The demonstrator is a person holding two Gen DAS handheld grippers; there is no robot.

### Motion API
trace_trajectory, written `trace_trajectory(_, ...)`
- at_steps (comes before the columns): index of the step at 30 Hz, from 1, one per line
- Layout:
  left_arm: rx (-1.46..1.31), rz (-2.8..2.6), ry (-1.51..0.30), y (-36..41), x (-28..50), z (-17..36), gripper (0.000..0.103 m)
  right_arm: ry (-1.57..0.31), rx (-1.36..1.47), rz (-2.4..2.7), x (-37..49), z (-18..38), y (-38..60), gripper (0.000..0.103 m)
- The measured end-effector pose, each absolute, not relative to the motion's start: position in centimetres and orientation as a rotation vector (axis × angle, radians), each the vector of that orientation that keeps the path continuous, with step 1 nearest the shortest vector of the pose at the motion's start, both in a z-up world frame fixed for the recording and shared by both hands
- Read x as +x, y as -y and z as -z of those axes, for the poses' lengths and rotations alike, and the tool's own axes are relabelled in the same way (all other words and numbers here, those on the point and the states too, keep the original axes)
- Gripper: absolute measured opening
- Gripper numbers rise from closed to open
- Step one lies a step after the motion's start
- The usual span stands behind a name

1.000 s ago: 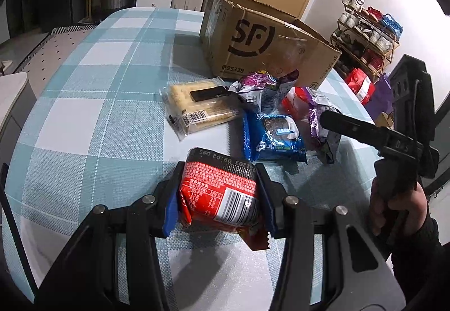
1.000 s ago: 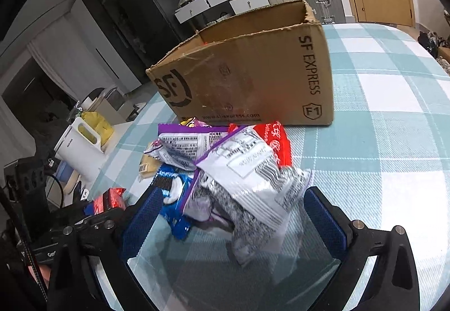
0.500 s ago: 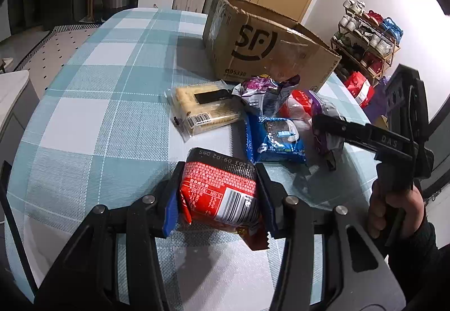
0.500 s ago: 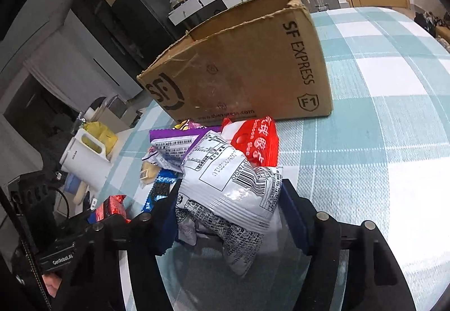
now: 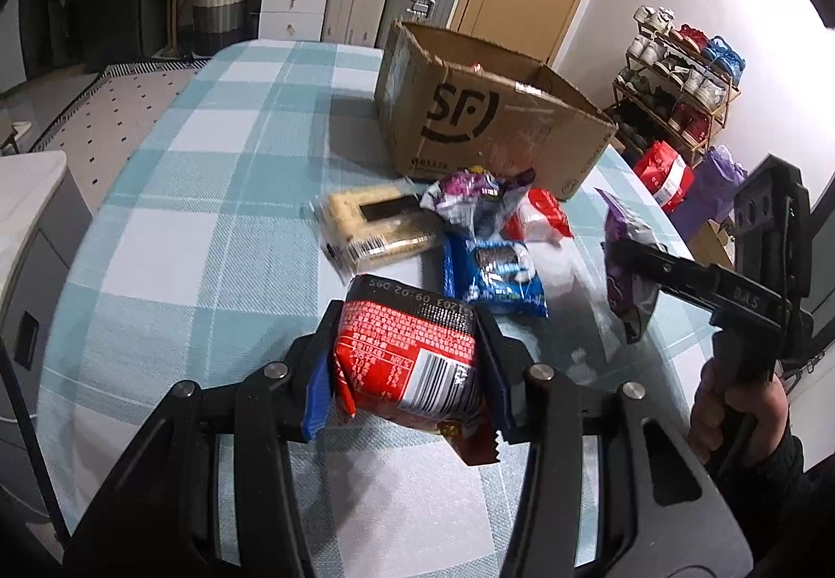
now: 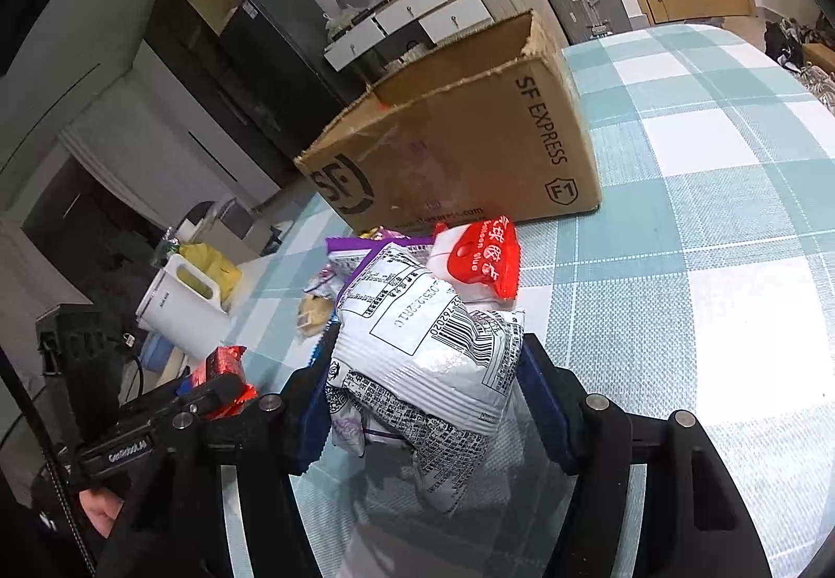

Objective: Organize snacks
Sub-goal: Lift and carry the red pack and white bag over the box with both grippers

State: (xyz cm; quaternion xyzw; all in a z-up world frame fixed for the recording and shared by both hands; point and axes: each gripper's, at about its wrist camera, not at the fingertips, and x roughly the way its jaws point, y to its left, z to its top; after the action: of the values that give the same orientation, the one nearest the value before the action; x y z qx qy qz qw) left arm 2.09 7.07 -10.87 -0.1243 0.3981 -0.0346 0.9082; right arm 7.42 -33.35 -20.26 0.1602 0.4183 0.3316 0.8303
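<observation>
change since earlier: right tongs closed on the purple-and-white snack bag and lifted it off the pile; cardboard box now sits lower and nearer in both views.
left wrist view, left tongs [image 5: 404,358]: narrow, clamped on the red snack packet [image 5: 409,351], held above the counter [image 5: 209,191].
left wrist view, loose snacks: yellow cracker pack [image 5: 373,225], blue cookie pack [image 5: 493,275], purple pouch [image 5: 475,199] and red-white pack [image 5: 537,217] lying just before the cardboard box [image 5: 485,124].
right wrist view, right tongs [image 6: 422,390]: narrow, pinching the purple-and-white snack bag [image 6: 428,353] by its middle, lower end hanging free.
right wrist view, target: cardboard box [image 6: 469,160] open-topped, beyond the red-white pack [image 6: 482,259].
risk: slack bag could slip from a mid-body pinch; hanging end could snag the box rim if carried too low.
</observation>
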Motion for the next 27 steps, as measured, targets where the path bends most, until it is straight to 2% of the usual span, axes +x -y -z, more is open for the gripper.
trace_trajectory(16,-0.253,0.085,-0.721,-7.4,2.6,4.8,0.044,-0.771,0.349,-0.707,5.2,15.0,35.8,0.066)
trace_trajectory(27,-0.241,0.153,-0.652,-6.1,4.5,0.0,0.044,-0.677,0.265,-0.746,4.6,9.2,35.8,0.066)
